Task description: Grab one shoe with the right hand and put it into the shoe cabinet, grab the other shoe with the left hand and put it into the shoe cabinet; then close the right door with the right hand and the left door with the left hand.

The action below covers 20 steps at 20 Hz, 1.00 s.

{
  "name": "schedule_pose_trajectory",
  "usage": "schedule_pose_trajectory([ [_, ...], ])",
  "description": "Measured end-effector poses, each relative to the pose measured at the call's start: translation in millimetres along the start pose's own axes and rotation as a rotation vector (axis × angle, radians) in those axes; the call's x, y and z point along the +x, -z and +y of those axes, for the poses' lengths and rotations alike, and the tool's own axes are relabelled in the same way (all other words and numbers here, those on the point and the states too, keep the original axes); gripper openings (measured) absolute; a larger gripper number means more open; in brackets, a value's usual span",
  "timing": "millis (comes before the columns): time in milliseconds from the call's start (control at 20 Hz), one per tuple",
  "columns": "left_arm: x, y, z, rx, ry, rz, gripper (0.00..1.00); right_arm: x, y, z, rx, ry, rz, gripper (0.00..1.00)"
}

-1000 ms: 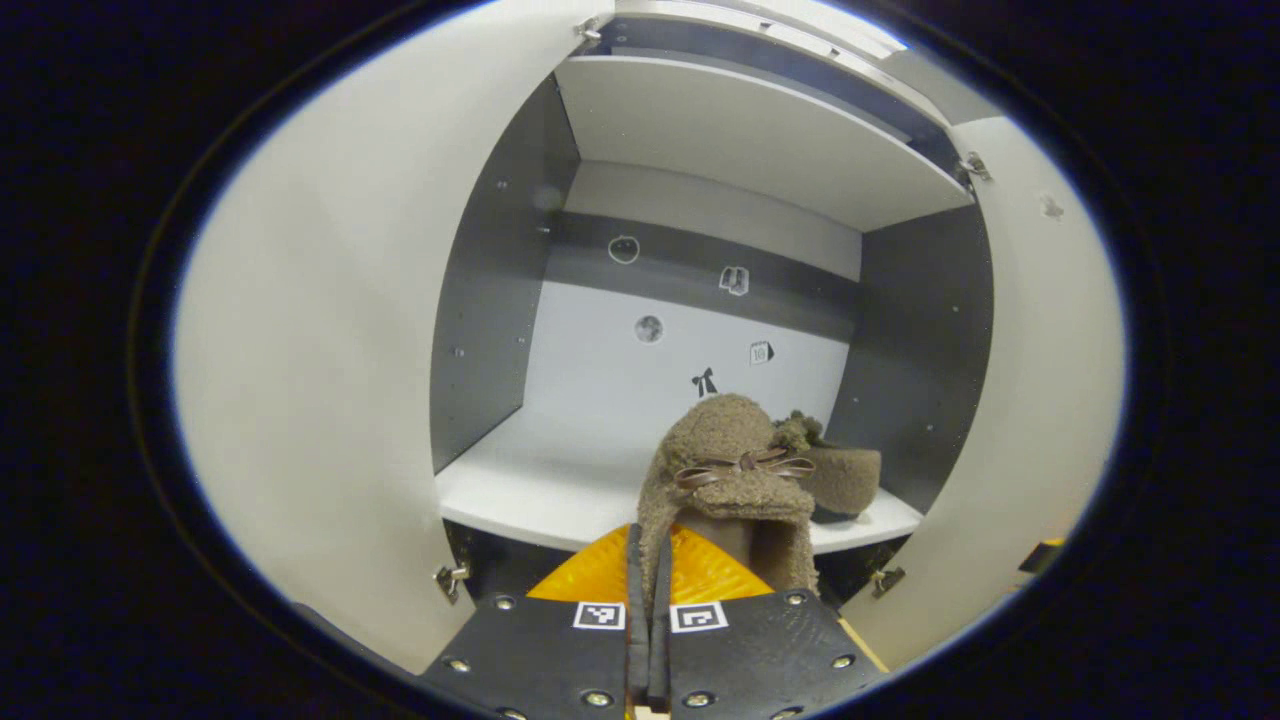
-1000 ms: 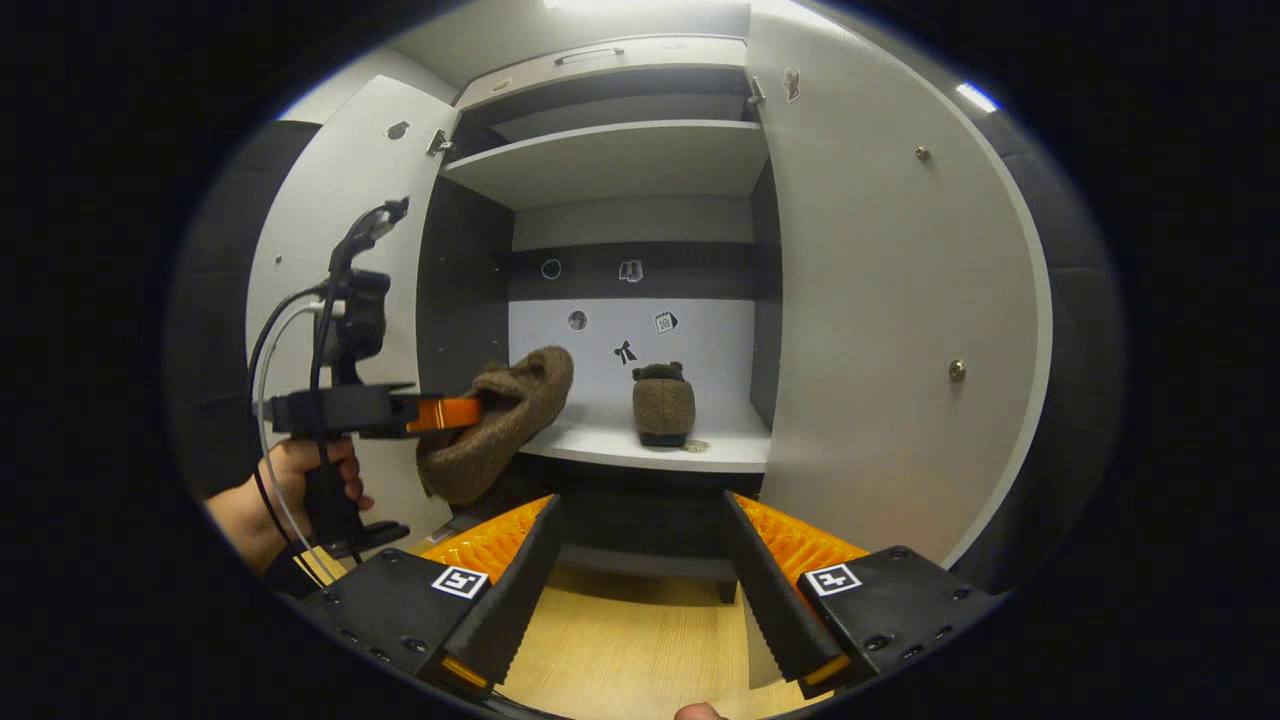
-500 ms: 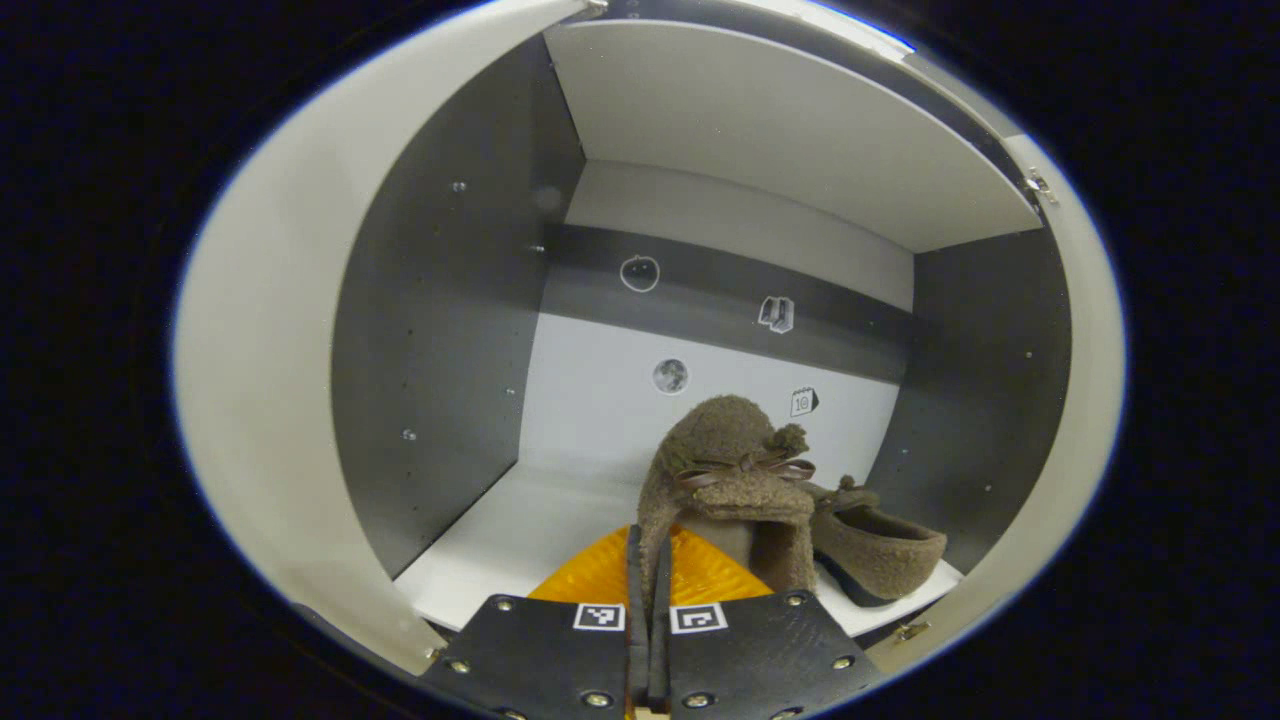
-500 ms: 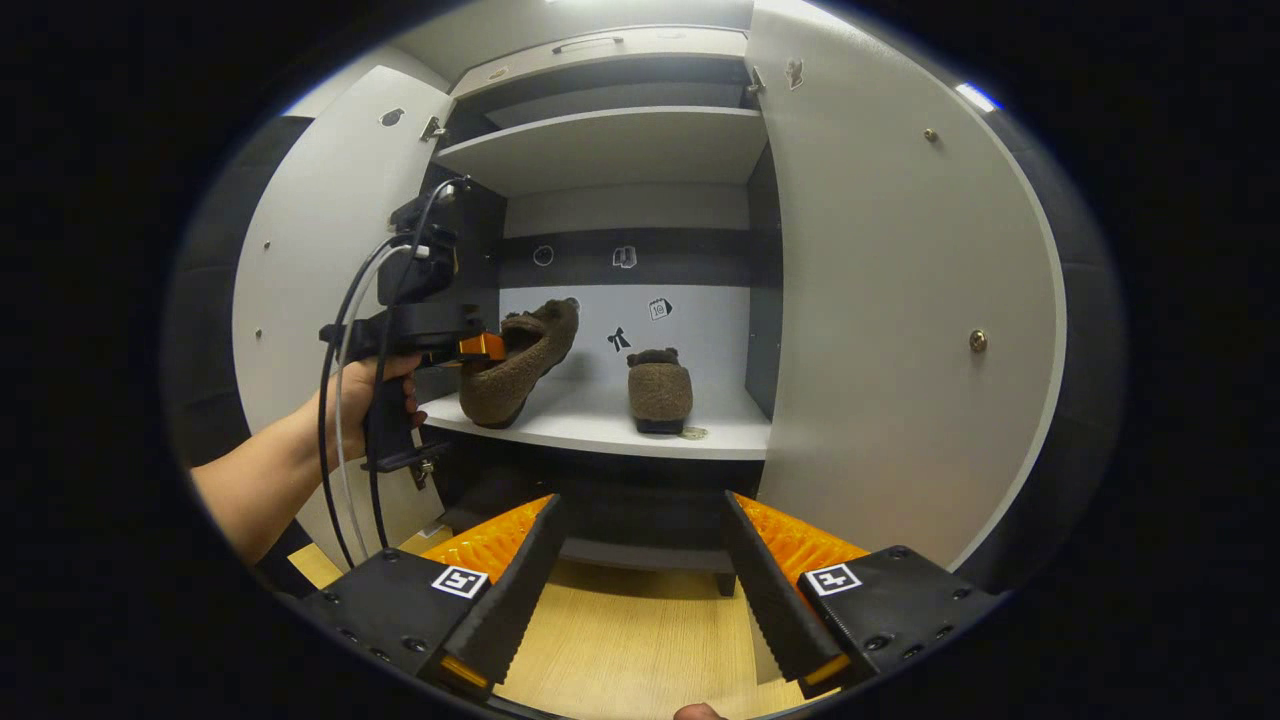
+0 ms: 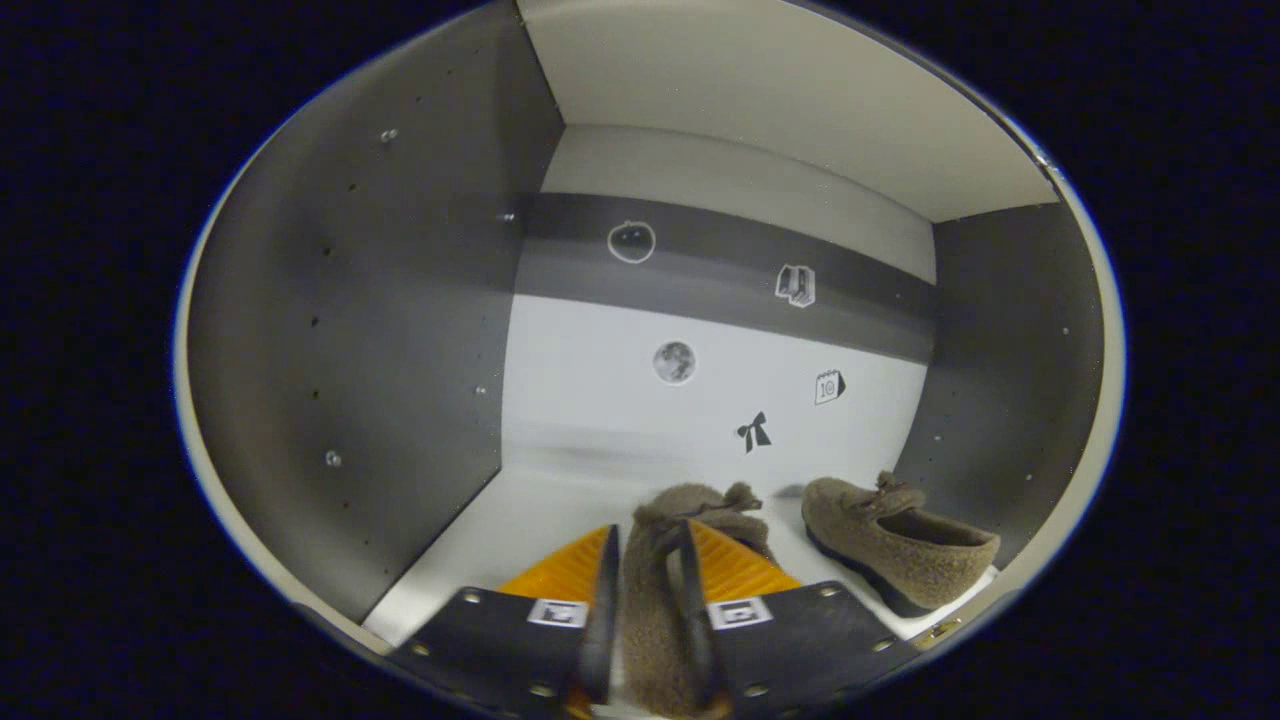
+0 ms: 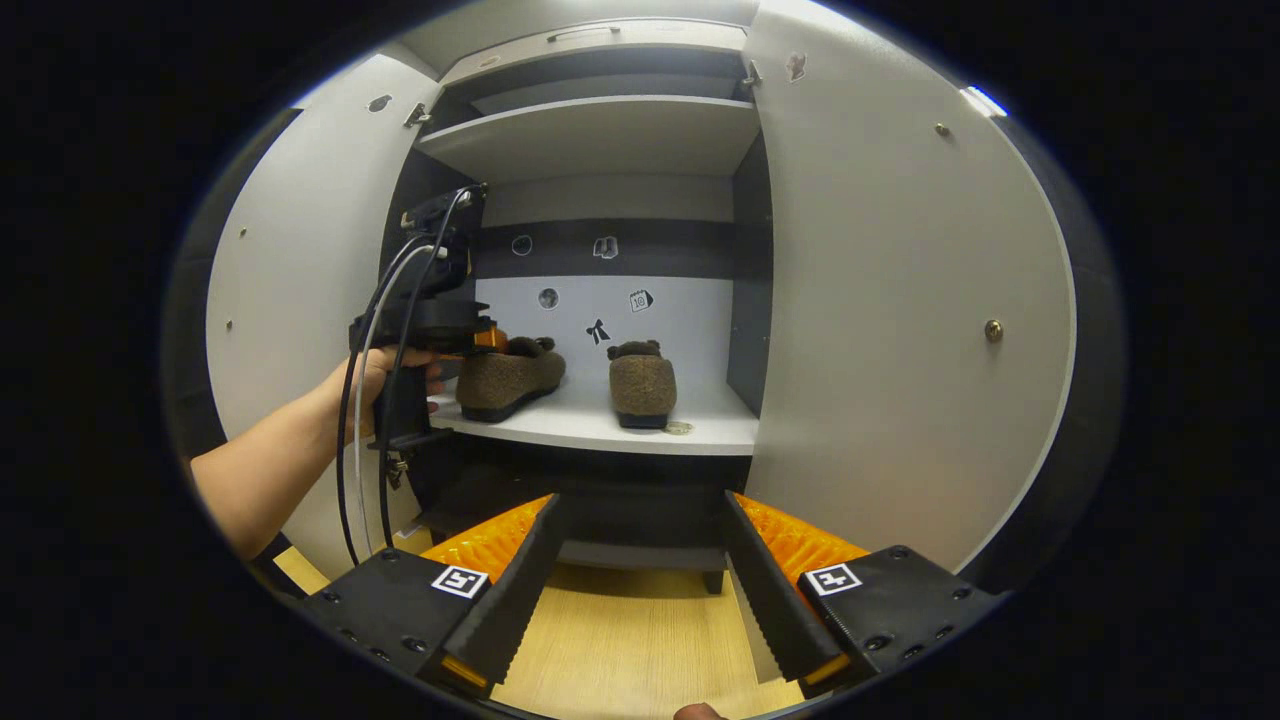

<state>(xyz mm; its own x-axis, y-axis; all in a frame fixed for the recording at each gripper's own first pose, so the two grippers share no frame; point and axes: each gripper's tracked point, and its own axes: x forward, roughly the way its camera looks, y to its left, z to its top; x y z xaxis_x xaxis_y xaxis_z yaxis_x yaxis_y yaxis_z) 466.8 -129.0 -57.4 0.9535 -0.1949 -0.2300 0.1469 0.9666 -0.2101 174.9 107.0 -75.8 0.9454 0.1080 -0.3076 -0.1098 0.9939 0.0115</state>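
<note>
The left gripper [image 5: 645,610] sits inside the shoe cabinet [image 6: 600,130], fingers pinching the heel of the second shoe [image 6: 508,375]; its sole rests on the shelf [image 6: 640,432], toe pointing toward the back wall, first shoe [image 6: 641,382] just beside it; the right gripper [image 6: 640,590] hangs spread and empty, nearer the right door [image 6: 900,320].

pale wood floor [image 6: 620,640], dim booth

Two brown shoes [image 6: 508,372] [image 6: 642,383] rest on the cabinet's white shelf [image 6: 640,432].
</note>
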Motion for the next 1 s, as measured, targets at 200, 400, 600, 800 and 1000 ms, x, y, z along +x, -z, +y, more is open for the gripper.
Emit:
schedule_pose_trajectory([
  [200, -23, -11, -10, 0.032, 0.01, -0.042, 0.95, -10, -7, -1, 0.012, 0.001, -0.03, 0.99],
  [400, -73, -31, -21, 0.064, 0.024, -0.112, 0.93, -30, -14, -10, 0.001, -0.021, -0.061, 0.99],
  [600, -137, -38, -25, 0.085, 0.014, -0.15, 0.97, -57, -25, -28, 0.008, -0.026, -0.108, 0.99],
  [800, -204, -38, -26, 0.121, 0.003, -0.172, 0.96, -86, -34, -51, 0.004, -0.024, -0.14, 0.99],
  [1000, -261, -45, -29, 0.151, -0.011, -0.199, 0.96, -111, -49, -79, 0.023, -0.003, -0.179, 0.99],
])
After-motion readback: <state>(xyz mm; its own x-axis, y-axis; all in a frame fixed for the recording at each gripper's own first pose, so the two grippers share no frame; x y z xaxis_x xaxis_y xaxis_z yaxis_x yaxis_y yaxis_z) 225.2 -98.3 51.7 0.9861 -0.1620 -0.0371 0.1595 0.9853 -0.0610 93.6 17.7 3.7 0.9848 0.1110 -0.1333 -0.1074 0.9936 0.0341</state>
